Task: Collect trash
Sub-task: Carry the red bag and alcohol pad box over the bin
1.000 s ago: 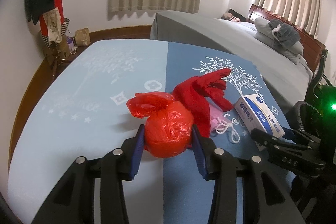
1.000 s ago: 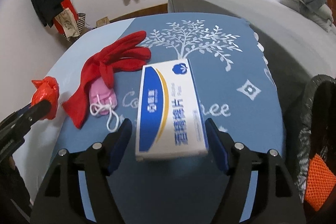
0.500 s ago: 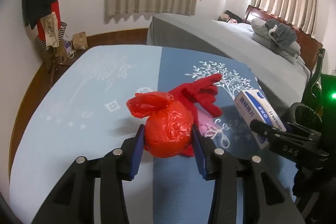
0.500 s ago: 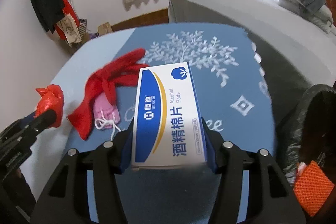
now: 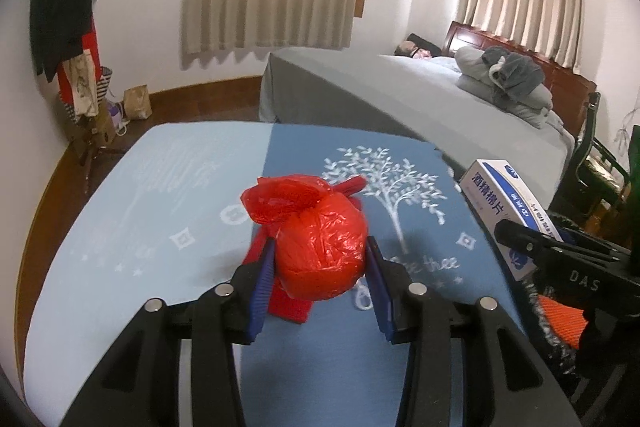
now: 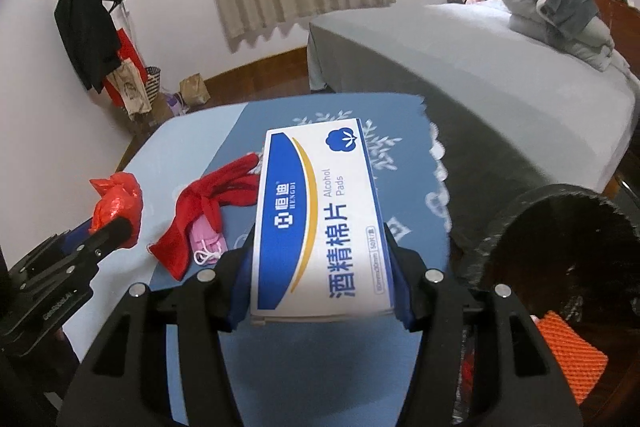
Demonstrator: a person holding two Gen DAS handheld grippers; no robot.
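Observation:
My left gripper [image 5: 320, 267] is shut on a knotted red plastic bag [image 5: 316, 243] and holds it above the blue table cloth [image 5: 160, 195]. It also shows in the right wrist view [image 6: 116, 203]. My right gripper [image 6: 320, 275] is shut on a white and blue box of alcohol pads [image 6: 320, 223], lifted off the table; the box shows at the right of the left wrist view [image 5: 504, 199]. A red glove [image 6: 200, 203] and a pink face mask [image 6: 208, 239] lie on the cloth.
A black-lined trash bin [image 6: 560, 251] with an orange net piece [image 6: 572, 359] inside stands at the table's right edge. A grey bed [image 5: 420, 107] lies beyond the table. A coat rack [image 5: 72, 39] with bags stands at the far left wall.
Both grippers have risen and shifted right. The right gripper closed on the box and lifted it toward the bin. The red bag now hangs over the glove.

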